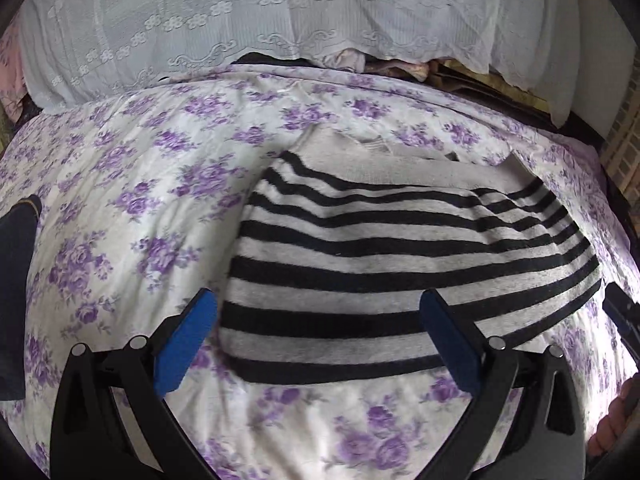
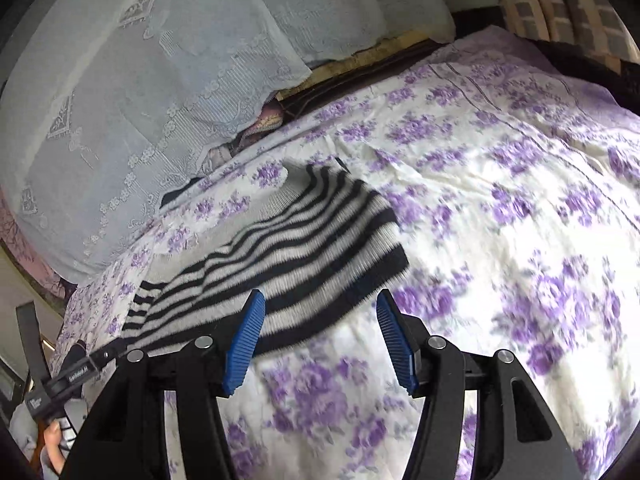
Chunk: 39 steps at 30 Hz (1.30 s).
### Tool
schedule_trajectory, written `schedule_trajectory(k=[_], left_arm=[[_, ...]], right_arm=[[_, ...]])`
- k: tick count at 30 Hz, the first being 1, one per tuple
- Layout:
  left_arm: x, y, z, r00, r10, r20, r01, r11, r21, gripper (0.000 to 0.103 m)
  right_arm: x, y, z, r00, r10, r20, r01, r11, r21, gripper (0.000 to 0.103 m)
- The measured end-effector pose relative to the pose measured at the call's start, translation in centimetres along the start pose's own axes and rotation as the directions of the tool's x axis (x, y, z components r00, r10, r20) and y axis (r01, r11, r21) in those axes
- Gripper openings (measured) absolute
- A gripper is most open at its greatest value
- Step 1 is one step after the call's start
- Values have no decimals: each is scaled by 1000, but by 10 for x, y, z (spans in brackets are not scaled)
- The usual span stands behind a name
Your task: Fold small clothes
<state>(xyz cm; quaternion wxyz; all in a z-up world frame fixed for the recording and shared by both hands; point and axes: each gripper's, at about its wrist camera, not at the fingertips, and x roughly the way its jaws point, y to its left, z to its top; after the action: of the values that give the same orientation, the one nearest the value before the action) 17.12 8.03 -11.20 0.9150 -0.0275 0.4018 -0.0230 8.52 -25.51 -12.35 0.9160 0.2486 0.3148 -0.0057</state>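
A small black-and-white striped knit garment (image 1: 400,248) lies folded on the purple-flowered bedsheet (image 1: 132,184). My left gripper (image 1: 320,312) is open and empty, hovering over the garment's near left corner, its blue pads (image 1: 184,344) wide apart. In the right wrist view the garment (image 2: 304,248) lies left of centre on the bedsheet (image 2: 500,208). My right gripper (image 2: 320,308) is open and empty just above the garment's near right corner. The left gripper (image 2: 68,376) shows at the lower left edge.
A white lace cover (image 1: 260,16) drapes over bedding at the back of the bed, also in the right wrist view (image 2: 132,92). A dark cloth (image 1: 16,280) lies at the left edge. The right gripper's tip (image 1: 620,312) shows at the right edge.
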Motion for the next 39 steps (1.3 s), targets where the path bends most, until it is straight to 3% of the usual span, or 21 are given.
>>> schedule_trajectory(k=[3,6,8,11,15,17,20,24,27,31,34,37,39], left_arm=[[6,-15,3,999,45,1,-46,999,26,99],[15,-20,4,999,53,-12,-53,999,13,99],[27,-27,4,999,39,-38,-38,999,5,99],[39,-39,0,994,103,-23,-102,994,43,99],[38,-43,0,991,130,-15,-129,990,51,99],[29,-42,4,993,119,2,-119,993,27,99],[17,-57,11,986,151,69,-156,985,75,99],[42,-75,10,993,121,-12,-119,989,85,98],[51,-78,6,991,136,-2,-135,986,98,99],[30,-76,9,996,82,21,-84,995,62,98],[21,-100,9,995,80,67,-89,984,151,98],[48,-110,-1,995,94,21,-96,976,196,99],[50,-101,3,999,46,-2,-45,987,156,99]], right_arm=[[12,-10,0,999,15,-42,-13,998,54,59],[24,-35,0,997,29,-75,-15,984,180,59],[32,-46,2,995,66,-73,-45,966,256,59],[45,-54,14,993,107,-53,-83,937,340,59],[69,-54,27,994,99,-43,-73,907,416,56],[76,-46,33,995,91,-27,-71,901,427,56],[84,-38,36,995,94,-21,-77,906,416,56],[86,-47,33,993,121,-18,-102,898,428,50],[85,-45,31,993,120,-17,-103,908,407,50],[80,-38,27,995,100,-23,-85,926,368,51],[79,-35,26,995,95,-26,-80,932,353,54],[80,-35,27,995,91,-27,-77,935,345,55],[82,-35,27,996,88,-25,-74,938,340,55]])
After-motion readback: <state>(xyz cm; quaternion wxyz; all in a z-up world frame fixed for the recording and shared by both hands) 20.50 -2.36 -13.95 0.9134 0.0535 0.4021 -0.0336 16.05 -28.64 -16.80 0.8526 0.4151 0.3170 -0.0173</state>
